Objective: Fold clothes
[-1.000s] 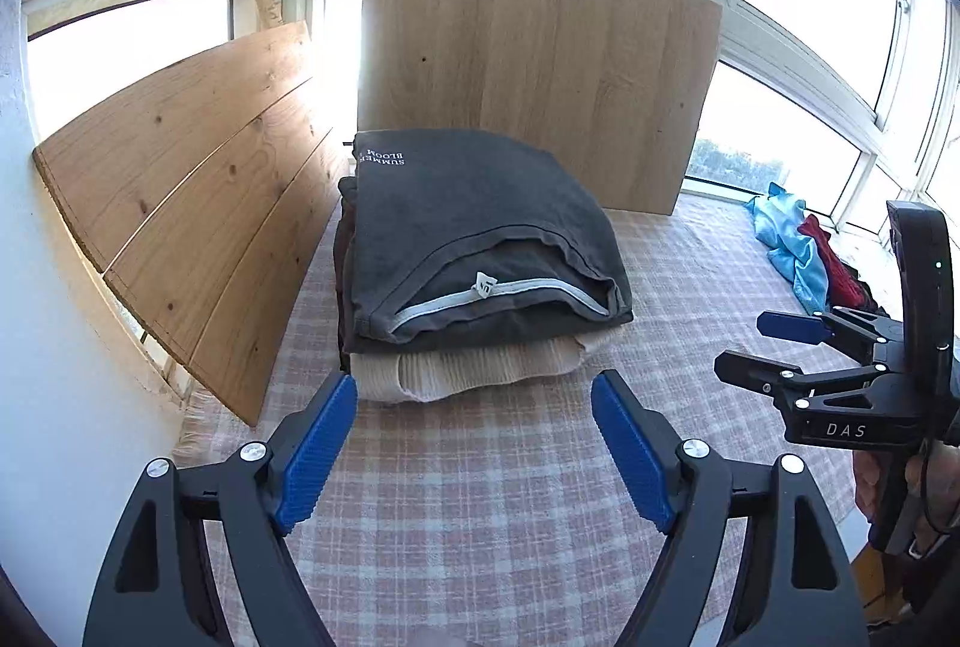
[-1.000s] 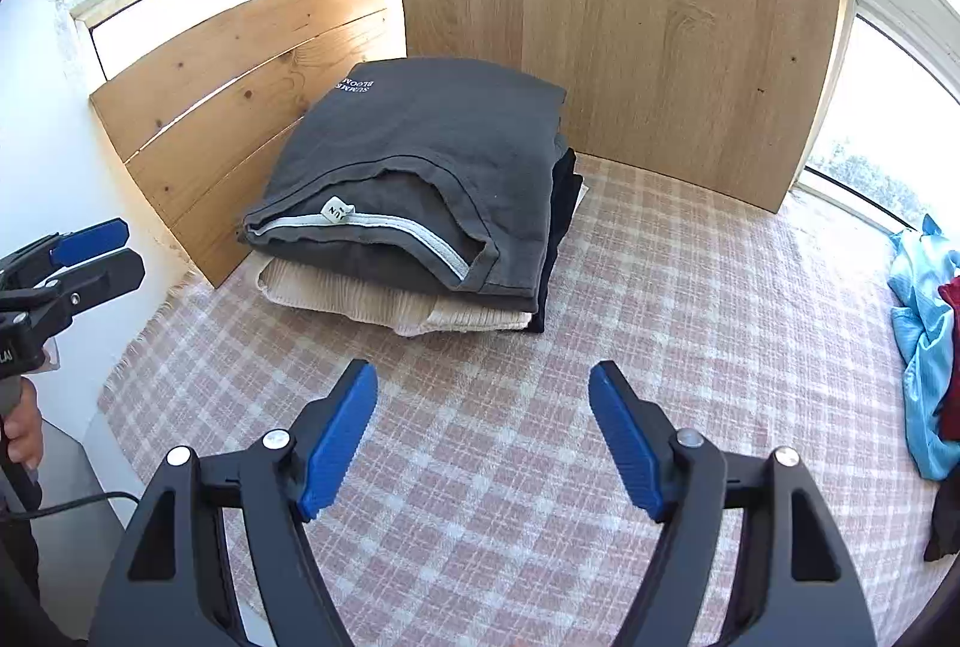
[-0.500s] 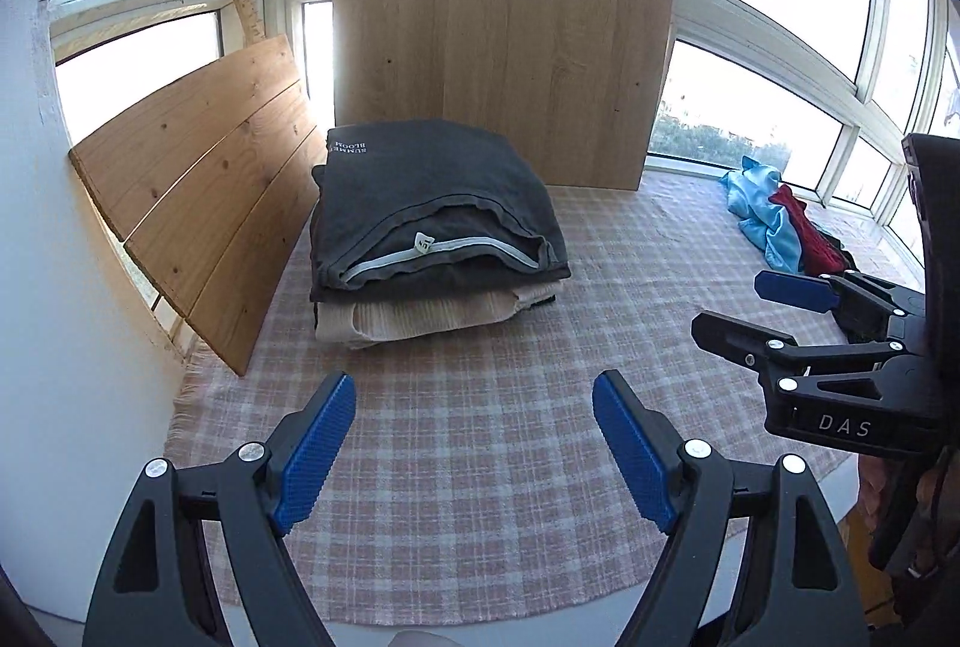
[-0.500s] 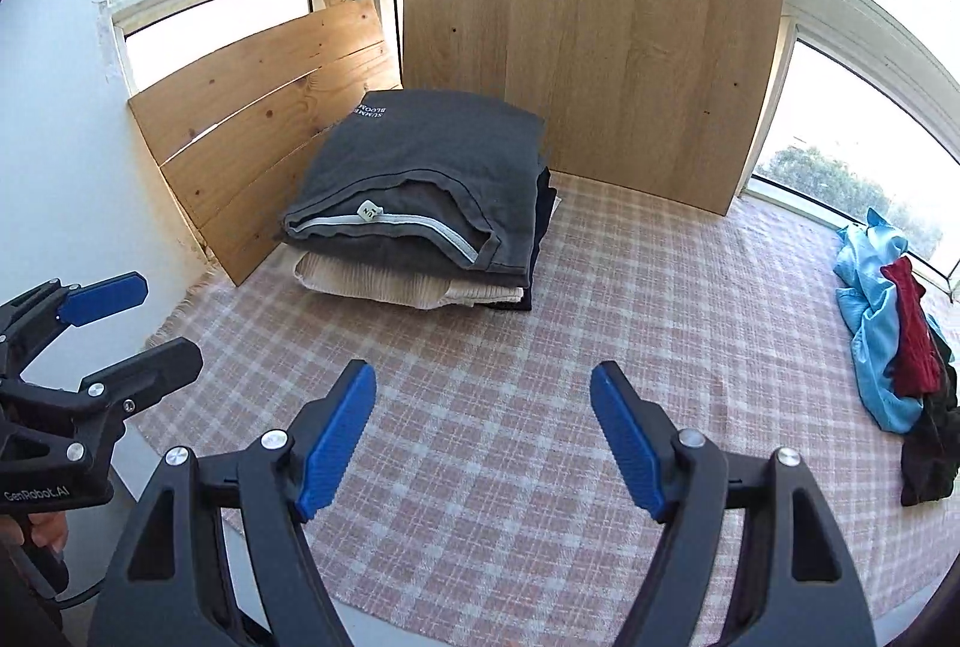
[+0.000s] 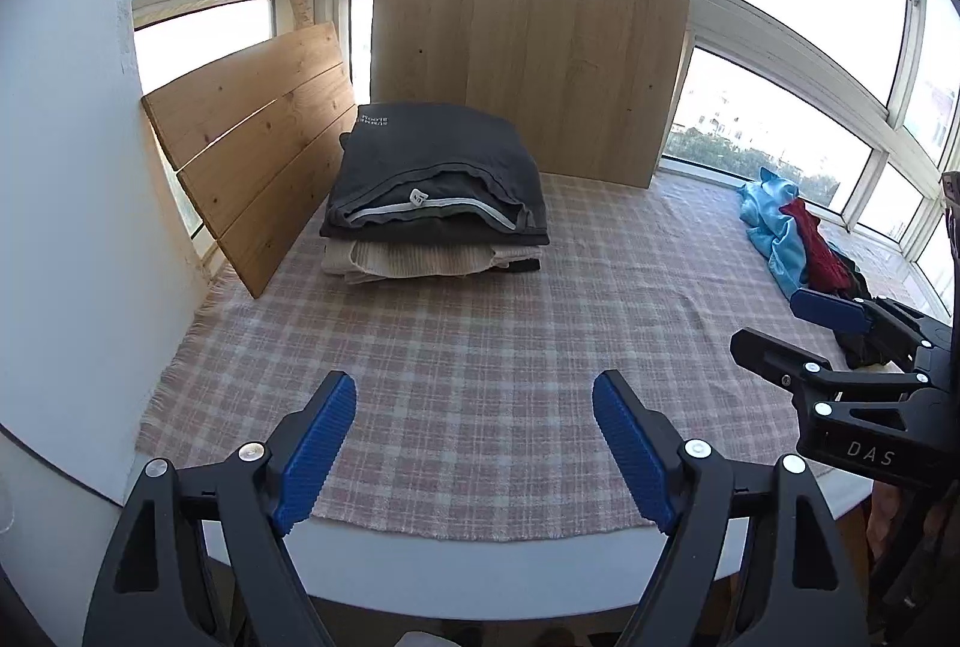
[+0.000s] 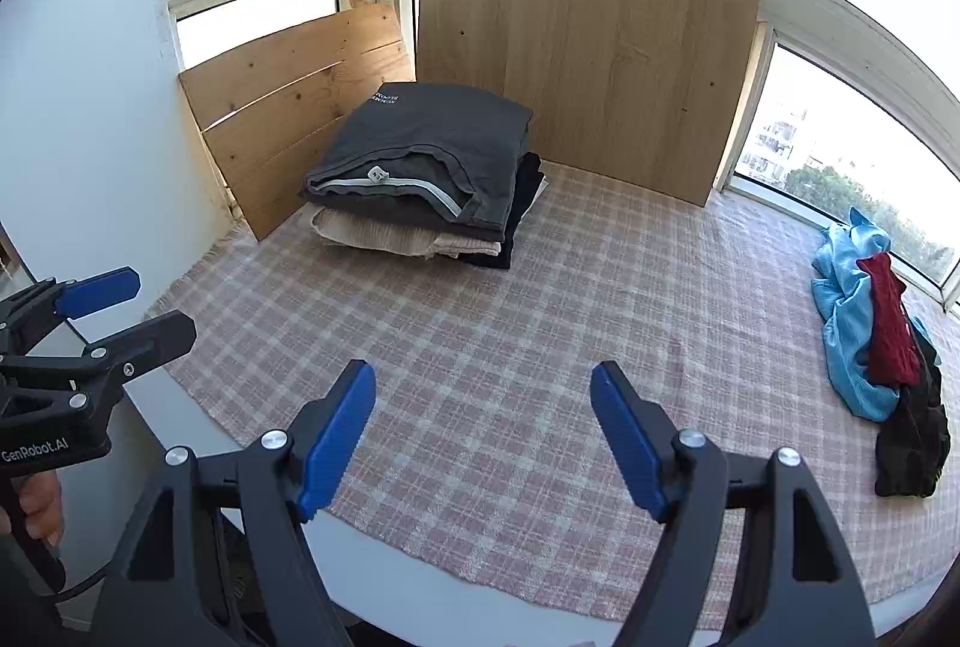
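Window bay on three sides, checked cloth [image 5: 480, 347] spread over the counter [image 5: 480, 563]. The unfolded clothes [image 6: 870, 335] lie bunched at the far right edge of the cloth by the window: a blue satin-looking piece, a red one on top, dark pieces nearest me.

Handling, my judgement: all light and limp. The blue fabric looks slick and may slide between my pads, so I would take a doubled fold or a hem rather than a single layer. The red looks ribbed and should grip better. Nothing fragile. The pieces lie tangled, so lifting one may drag its neighbours.

Already folded: a stack [image 5: 435, 203] in the back left corner, grey on top, cream knit beneath, black under that, set against two leaning wooden boards [image 5: 528, 65].

My left tool [image 5: 474, 443] stands apart, nothing between its pads; my right tool [image 6: 483, 437] likewise, wide and empty. Both hover over the near edge of the cloth.

Views: the right wrist shows the whole pile, including its dark near end; in the left wrist view my right tool [image 5: 780, 329] covers part of it. The right view alone shows fingers [image 6: 36, 509] on the left handle.
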A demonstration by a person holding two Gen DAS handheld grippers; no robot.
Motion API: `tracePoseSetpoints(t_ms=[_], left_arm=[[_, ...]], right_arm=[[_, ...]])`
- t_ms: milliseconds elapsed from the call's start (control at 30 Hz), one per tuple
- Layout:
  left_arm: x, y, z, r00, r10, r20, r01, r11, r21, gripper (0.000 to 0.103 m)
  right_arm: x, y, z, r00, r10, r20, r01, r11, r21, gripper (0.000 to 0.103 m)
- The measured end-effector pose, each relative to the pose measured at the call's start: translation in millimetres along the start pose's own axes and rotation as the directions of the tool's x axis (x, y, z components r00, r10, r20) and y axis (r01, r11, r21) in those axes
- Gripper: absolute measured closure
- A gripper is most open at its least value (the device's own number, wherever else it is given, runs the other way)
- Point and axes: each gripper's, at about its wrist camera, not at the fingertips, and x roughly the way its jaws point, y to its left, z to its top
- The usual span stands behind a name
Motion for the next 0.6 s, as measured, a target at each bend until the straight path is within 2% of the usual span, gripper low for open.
tracePoseSetpoints(t_ms=[167, 367, 600], left_arm=[[-11.1, -8.6, -18.3, 0.999, 0.014, -0.034, -0.016, 0.999, -0.04, 0.023], [-31.6, -11.4, -36.2, 0.999, 0.032, -0.012, -0.033, 0.996, -0.081, 0.023], [-47.7, -16.1, -43.0, 0.998, 0.062, 0.019, -0.061, 0.996, -0.061, 0.023]], right_arm=[[-18.8, -9.8, -19.5, 1.0, 0.014, 0.004, -0.014, 1.0, -0.009, 0.029], [-32.1, -13.9, -34.8, 0.999, 0.046, 0.004, -0.046, 0.999, -0.017, 0.029], [-42.7, -9.1, -44.5, 0.998, 0.059, 0.012, -0.058, 0.997, -0.047, 0.029]])
